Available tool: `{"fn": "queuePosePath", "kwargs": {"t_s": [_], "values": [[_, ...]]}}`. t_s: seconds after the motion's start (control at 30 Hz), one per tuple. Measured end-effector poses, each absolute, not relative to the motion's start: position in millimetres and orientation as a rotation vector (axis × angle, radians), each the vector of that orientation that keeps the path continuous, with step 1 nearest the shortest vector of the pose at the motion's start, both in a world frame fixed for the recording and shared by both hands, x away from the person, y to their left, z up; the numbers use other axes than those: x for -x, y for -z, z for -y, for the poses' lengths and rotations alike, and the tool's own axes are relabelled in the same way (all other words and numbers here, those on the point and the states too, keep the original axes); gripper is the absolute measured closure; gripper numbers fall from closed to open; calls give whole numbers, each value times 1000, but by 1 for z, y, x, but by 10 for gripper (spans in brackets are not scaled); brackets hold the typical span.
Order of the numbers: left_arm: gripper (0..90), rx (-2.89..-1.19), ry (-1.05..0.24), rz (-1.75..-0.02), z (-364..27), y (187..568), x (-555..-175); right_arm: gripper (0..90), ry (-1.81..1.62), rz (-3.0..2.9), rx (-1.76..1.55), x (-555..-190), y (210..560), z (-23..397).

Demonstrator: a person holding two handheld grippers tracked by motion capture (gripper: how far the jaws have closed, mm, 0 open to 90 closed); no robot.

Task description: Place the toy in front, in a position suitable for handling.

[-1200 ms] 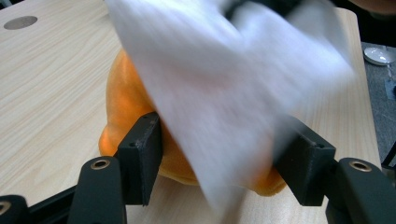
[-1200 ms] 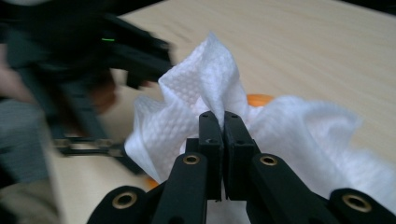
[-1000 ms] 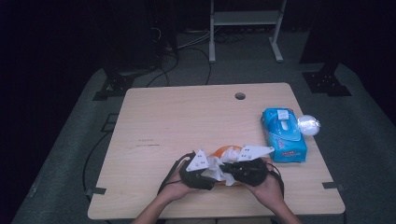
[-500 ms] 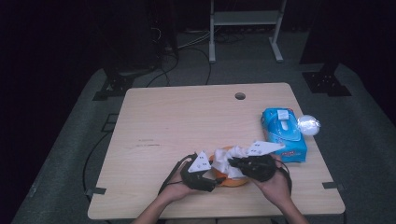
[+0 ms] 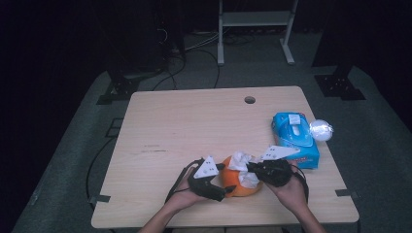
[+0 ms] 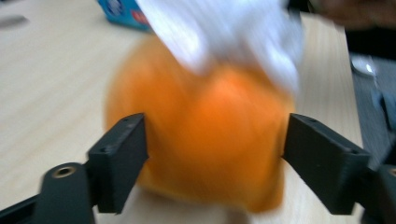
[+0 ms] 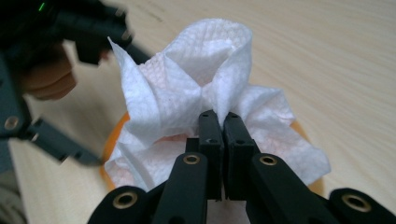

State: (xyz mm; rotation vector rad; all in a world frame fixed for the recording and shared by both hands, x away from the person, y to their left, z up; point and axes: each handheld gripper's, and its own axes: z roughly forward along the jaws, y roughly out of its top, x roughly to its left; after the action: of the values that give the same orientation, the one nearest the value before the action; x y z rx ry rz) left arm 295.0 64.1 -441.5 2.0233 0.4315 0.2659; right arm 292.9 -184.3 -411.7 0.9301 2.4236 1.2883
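A round orange thing (image 5: pixel 234 188), perhaps a bowl, rests near the table's front edge. In the left gripper view the orange thing (image 6: pixel 210 154) is blurred. My left gripper (image 5: pixel 224 178) is at its left side; its jaws have just been opening. In its own view the left gripper (image 6: pixel 215 140) has one jaw on each side of the orange thing, and I see no firm grip. My right gripper (image 5: pixel 250 169) is shut on a crumpled white tissue (image 5: pixel 241 165). The right gripper (image 7: pixel 219 116) pinches the tissue (image 7: pixel 187 79) on top of the orange thing (image 7: pixel 114 135).
A blue pack of wipes (image 5: pixel 295 138) lies at the table's right edge, with a white crumpled ball (image 5: pixel 320 129) beside it. The wooden table (image 5: pixel 184 126) has a cable hole (image 5: pixel 249 100) near its far edge. The front edge lies close below both hands.
The right gripper has shifted a little to the right with the tissue. The orange thing shows lower and fuller between the hands.
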Motion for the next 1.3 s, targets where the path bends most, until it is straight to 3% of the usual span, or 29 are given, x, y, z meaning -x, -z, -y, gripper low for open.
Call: {"fn": "queuePosePath", "kwargs": {"t_s": [0.17,0.43,0.9,1.07,1.3], "values": [[208,-2020,-197,-465,-65,457,-299,871,-1287,-2469,-895,-290,414,176],[277,-2046,-219,-425,-64,457,-295,871,-1291,-2490,-805,-285,414,148],[278,-2047,-240,-390,-63,459,-291,863,-1295,-2387,-961,-296,410,196],[271,-2048,-236,-392,-65,459,-292,735,-1350,-2398,-940,-294,404,197],[263,-2041,-237,-395,-64,459,-292,629,-1371,-2403,-860,-287,392,200]]}}
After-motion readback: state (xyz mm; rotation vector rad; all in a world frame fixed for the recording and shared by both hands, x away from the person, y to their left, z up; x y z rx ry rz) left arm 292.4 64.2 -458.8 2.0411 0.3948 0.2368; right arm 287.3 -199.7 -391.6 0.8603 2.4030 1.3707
